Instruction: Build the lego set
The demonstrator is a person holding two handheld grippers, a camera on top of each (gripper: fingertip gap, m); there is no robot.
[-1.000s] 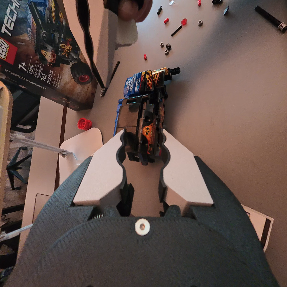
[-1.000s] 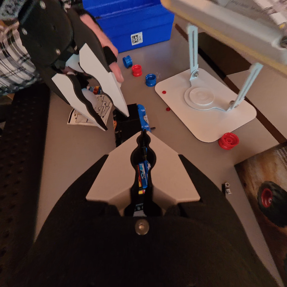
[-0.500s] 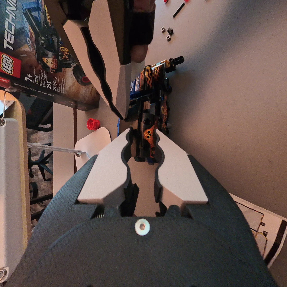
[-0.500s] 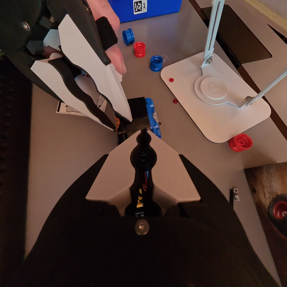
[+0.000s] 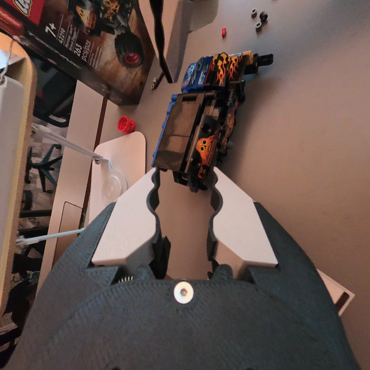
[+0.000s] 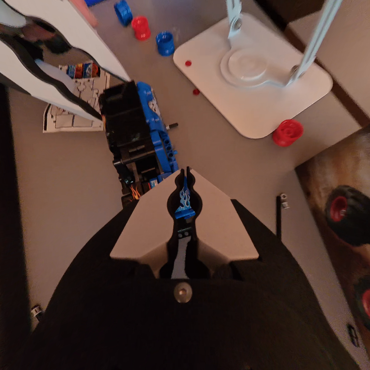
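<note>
The truck body [image 5: 202, 128] lies mid-bench. The left hand-held gripper [image 5: 185, 176] gapes, empty, at its near end; the right hand-held gripper [image 6: 185, 172] pinches a blue flame panel [image 6: 185, 200]. Brace the body first, then press the panel in squarely.

Your work surface is a grey-brown table [image 5: 300, 180]. Lying on it: the part-built truck [image 5: 200, 130], on its side (blue panels toward the stand); a white stand base [image 6: 260, 104]; a red wheel hub [image 6: 288, 132] touching that base's corner; two blue hubs [image 6: 164, 43] with a red one [image 6: 141, 28] between them; the set's box [image 5: 96, 46]; an instruction sheet [image 6: 70, 122]; a black axle [image 6: 278, 216]; small grey bushes [image 5: 258, 18].
</note>
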